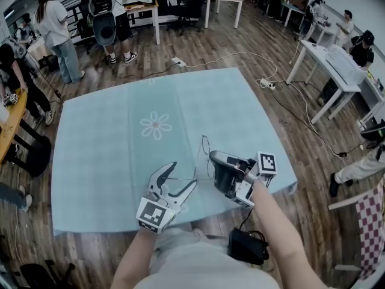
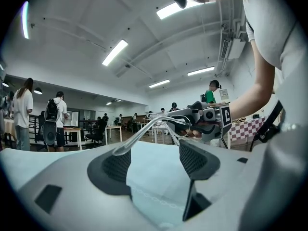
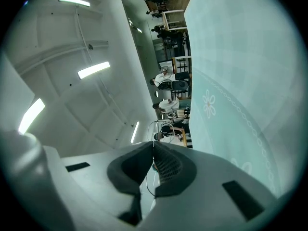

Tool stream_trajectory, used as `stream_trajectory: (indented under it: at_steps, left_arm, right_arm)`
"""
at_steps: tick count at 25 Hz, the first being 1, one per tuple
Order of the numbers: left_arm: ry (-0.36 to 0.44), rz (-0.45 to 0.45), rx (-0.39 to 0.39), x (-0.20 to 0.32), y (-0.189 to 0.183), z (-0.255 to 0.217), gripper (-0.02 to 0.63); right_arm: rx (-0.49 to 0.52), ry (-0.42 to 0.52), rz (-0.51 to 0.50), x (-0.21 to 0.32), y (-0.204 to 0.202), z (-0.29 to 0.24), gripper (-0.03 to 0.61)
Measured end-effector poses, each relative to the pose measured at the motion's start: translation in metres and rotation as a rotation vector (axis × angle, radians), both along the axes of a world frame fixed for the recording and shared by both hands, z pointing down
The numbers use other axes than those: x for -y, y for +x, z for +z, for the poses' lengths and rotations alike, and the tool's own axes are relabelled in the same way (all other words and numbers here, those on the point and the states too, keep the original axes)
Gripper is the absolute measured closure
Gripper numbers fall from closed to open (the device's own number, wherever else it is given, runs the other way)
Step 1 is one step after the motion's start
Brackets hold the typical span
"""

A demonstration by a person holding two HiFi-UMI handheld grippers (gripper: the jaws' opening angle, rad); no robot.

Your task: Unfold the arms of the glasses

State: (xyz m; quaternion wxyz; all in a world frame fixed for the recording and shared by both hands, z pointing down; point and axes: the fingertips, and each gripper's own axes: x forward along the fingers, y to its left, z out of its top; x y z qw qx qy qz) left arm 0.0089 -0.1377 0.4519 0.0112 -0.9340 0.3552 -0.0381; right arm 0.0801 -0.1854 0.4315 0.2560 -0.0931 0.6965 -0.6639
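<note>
Left gripper view: left gripper (image 2: 154, 160) has its jaws spread apart. One arm of the wire-framed glasses (image 2: 140, 134) runs across the tip of the left-hand pad (image 2: 111, 166); contact appears likely but cannot be confirmed. Right gripper view: right gripper (image 3: 154, 154) has its jaws pressed together, pinching the thin frame. Head view: the glasses hang between the two grippers, above the near edge of the daisy-print teal tablecloth (image 1: 120, 137)
</note>
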Motion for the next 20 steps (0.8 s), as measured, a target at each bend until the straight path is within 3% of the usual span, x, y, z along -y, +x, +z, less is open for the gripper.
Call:
stream_trajectory:
  at_steps: [6, 20]
  left_arm:
    - [0.015, 0.025, -0.024, -0.002, -0.012, -0.005, 0.305]
    - [0.040, -0.011, -0.022, 0.010, -0.044, -0.006, 0.305]
  right_arm:
    - [0.043, -0.013, -0.040, -0.003, 0.000, -0.001, 0.568]
    - [0.065, 0.002, -0.118, -0.007, -0.001, -0.004, 0.568]
